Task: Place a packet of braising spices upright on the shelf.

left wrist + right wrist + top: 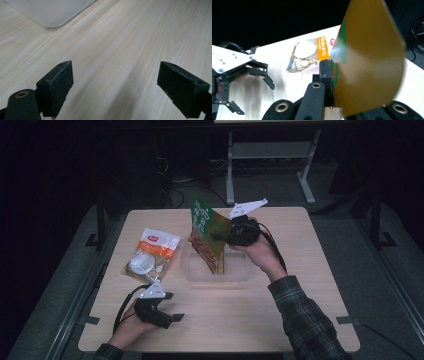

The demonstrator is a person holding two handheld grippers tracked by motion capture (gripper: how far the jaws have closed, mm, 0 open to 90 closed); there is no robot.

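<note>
My right gripper (226, 239) is shut on a green and brown snack bag (207, 234), which it holds tilted above a clear plastic tray (235, 274) at the table's middle. In the right gripper view the bag's yellow-brown back (367, 57) stands against one black jaw, and the other jaw is hidden behind it. My left gripper (170, 307) rests low near the front left of the table, jaws wide apart (115, 90) with bare wood between them. An orange and white food packet (152, 254) lies flat on the table left of the tray.
The light wooden table (310, 285) has free surface at the right and front. A corner of the clear tray (53, 12) lies ahead of the left gripper. Behind the table stand a dark floor, cables and a metal frame (270, 155).
</note>
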